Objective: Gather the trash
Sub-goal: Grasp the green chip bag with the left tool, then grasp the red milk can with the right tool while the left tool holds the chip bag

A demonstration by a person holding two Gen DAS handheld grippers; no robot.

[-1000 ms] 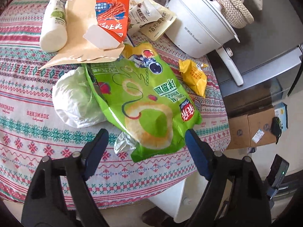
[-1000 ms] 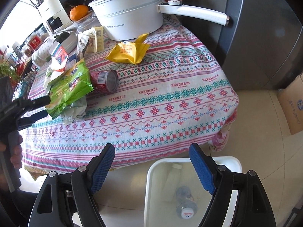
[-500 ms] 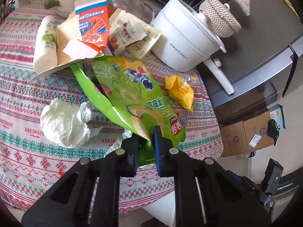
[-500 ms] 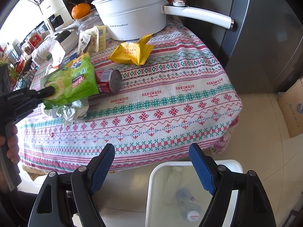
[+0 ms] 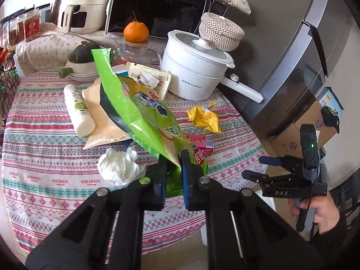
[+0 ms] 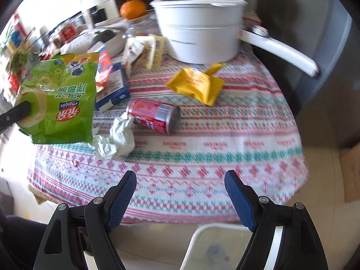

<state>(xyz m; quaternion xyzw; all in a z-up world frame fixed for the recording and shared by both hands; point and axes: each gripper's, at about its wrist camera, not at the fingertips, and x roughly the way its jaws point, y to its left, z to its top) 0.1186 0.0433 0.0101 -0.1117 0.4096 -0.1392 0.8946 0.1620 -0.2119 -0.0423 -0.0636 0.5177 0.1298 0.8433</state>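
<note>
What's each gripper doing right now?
Left gripper: shut on the green chip bag, lifted off the table.
Right gripper: open, holding nothing.

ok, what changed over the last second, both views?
The left tool closed on the green chip bag and lifted it off the table, uncovering the red can. The right tool, open and empty, swung up from the white bin toward the table. The yellow wrapper and crumpled tissue stayed put.
</note>
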